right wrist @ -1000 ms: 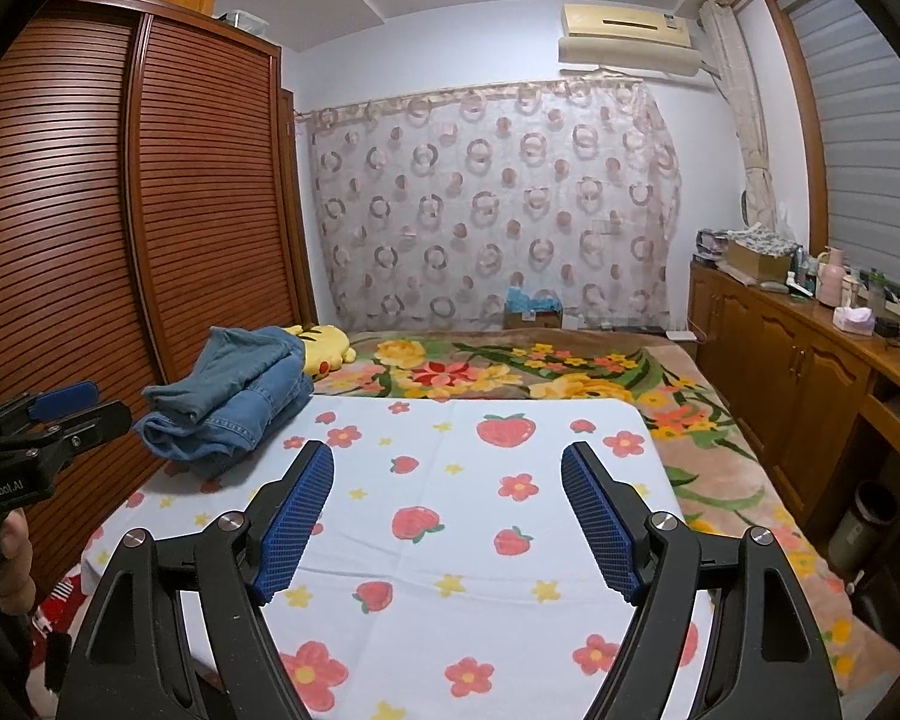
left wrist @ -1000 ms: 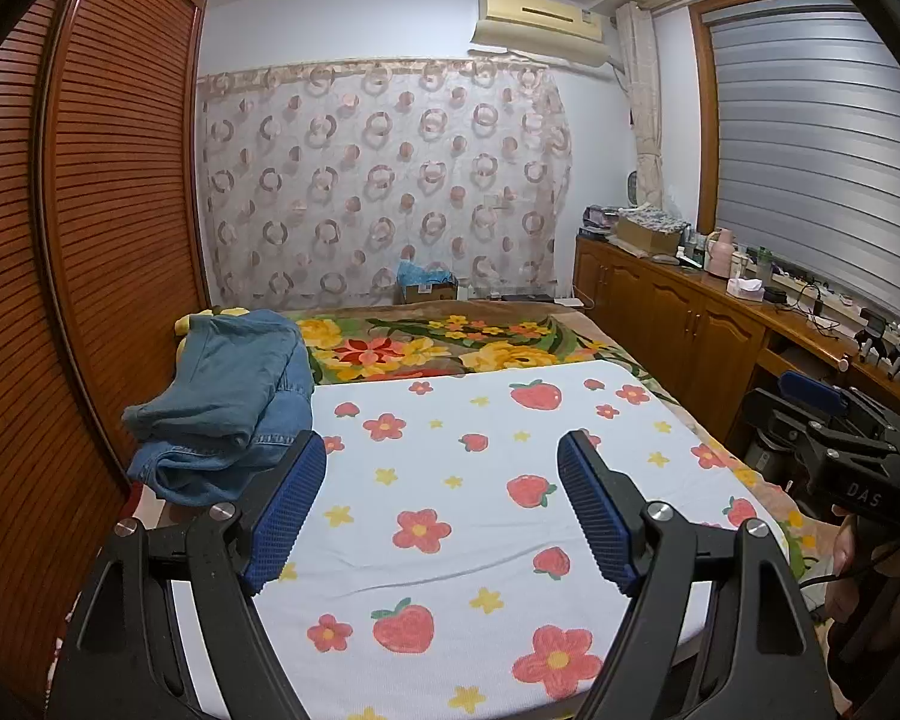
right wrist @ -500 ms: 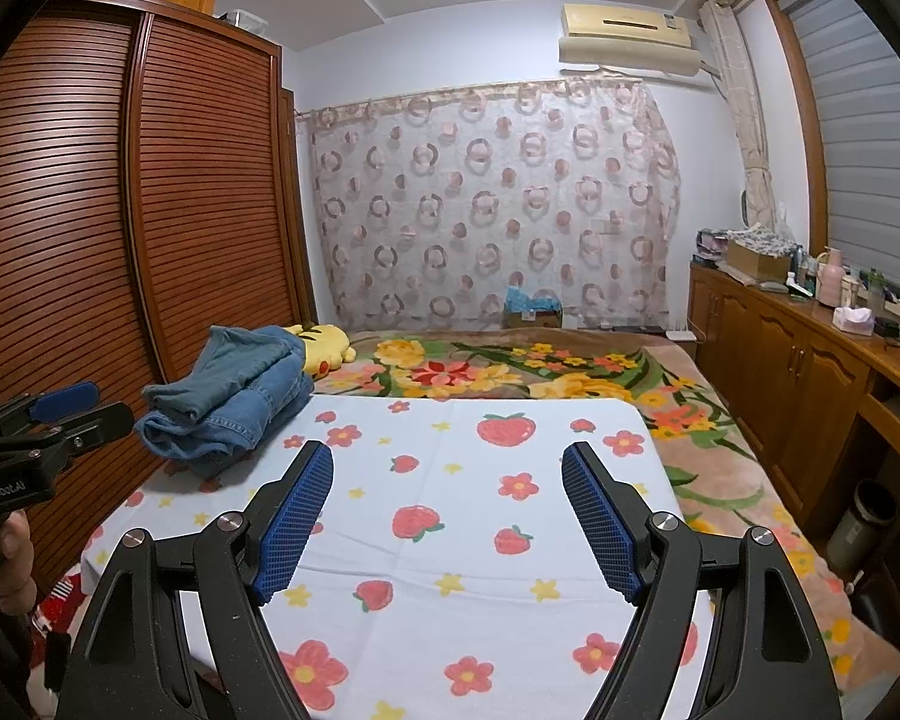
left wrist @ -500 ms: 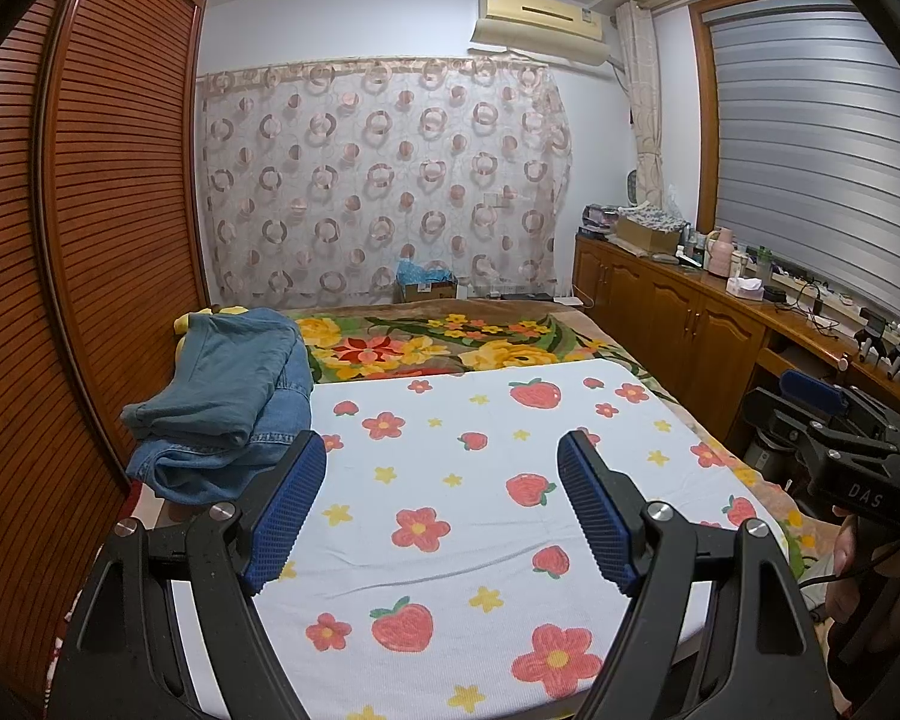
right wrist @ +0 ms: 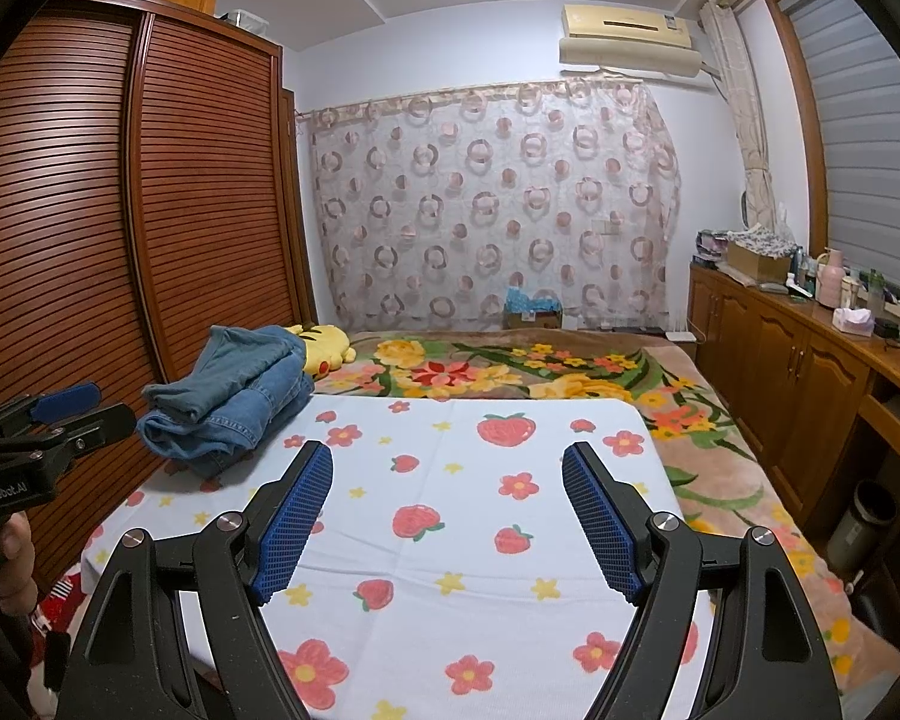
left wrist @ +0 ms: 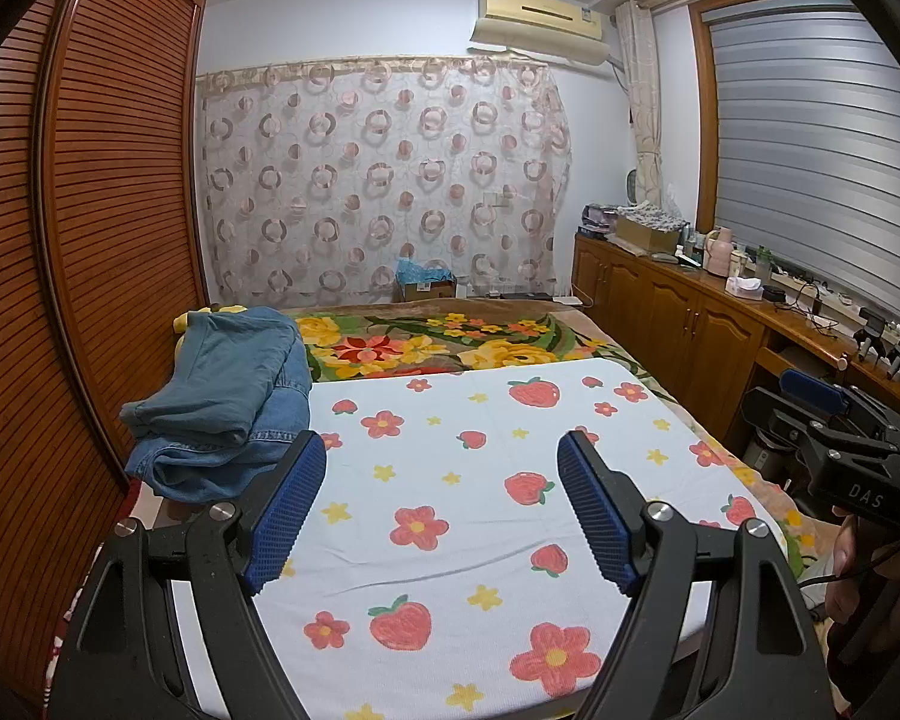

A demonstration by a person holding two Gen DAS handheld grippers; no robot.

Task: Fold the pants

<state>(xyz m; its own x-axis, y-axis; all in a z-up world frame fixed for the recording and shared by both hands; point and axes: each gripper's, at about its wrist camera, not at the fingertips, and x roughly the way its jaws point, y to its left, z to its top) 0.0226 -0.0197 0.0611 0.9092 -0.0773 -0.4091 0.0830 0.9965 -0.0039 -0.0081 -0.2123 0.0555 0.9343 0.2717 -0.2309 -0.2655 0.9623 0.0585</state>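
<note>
left tongs (left wrist: 439, 462) apart, empty | right tongs (right wrist: 447, 474) apart, empty | folded pants (left wrist: 228, 396) lay mid-left on bed (left wrist: 486, 546)

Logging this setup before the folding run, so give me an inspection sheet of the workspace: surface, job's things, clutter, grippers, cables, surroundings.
Surface: strawberry-and-flower sheet spread flat on the bed, floral blanket beyond it.
Job's things: pile of denim pants on the sheet's far left corner, loosely stacked.
Clutter: yellow plush toy behind the pants.
Grippers: left gripper open, nothing between its pads; right gripper open, likewise; both hover over the sheet's near edge.
Cables: thin black cord by the hand in the left wrist view; wires on the wooden counter.
Surroundings: slatted wardrobe, patterned curtain, air conditioner, window blind.
</note>
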